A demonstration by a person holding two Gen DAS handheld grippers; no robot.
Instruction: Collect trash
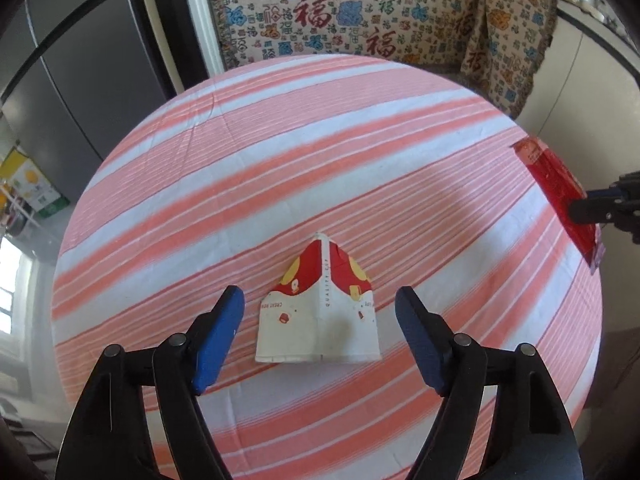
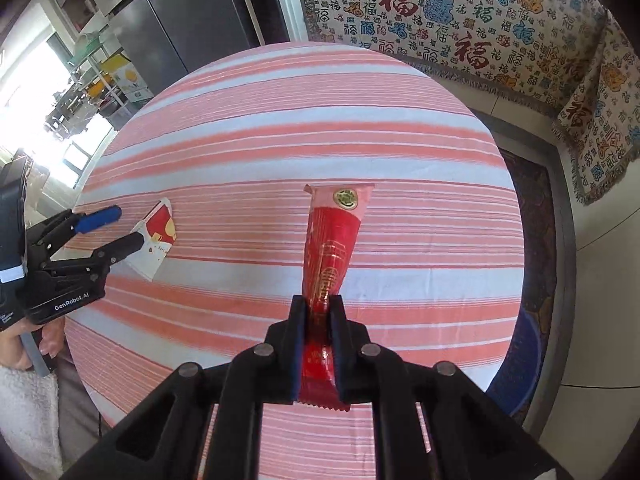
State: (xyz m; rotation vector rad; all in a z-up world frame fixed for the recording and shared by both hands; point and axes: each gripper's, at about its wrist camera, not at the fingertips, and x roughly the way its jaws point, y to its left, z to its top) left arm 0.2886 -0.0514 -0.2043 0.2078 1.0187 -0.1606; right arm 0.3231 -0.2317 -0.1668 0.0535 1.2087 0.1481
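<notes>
At the left, the left gripper hangs above the striped tablecloth with its blue-padded fingers spread wide, one on each side of a flattened paper cup. The pads do not touch it – the cup lies flat on the cloth between them, its wide rim end toward the gripper and its red-printed end pointing away. That straddling stance reads as a line-up for a pinch across the cup's width, a fair choice for a piece of trash squashed too thin to take from above.

Further right, the right gripper is clenched on a long red snack wrapper. Its jaws pinch the wrapper near the serrated lower end, and the rest stretches forward from the fingers to a pink top bearing a gold seal. Gripping near one end lets the light film hang free and clear of the cloth – from the left wrist view the wrapper looks lifted off the table, though I cannot be sure its far tip is clear.

As for containers, no bin or bag shows clearly in either view; a blue rounded shape sits low past the table's right edge, but what it is cannot be told. So one piece is in hand and one still waits on the table.
</notes>
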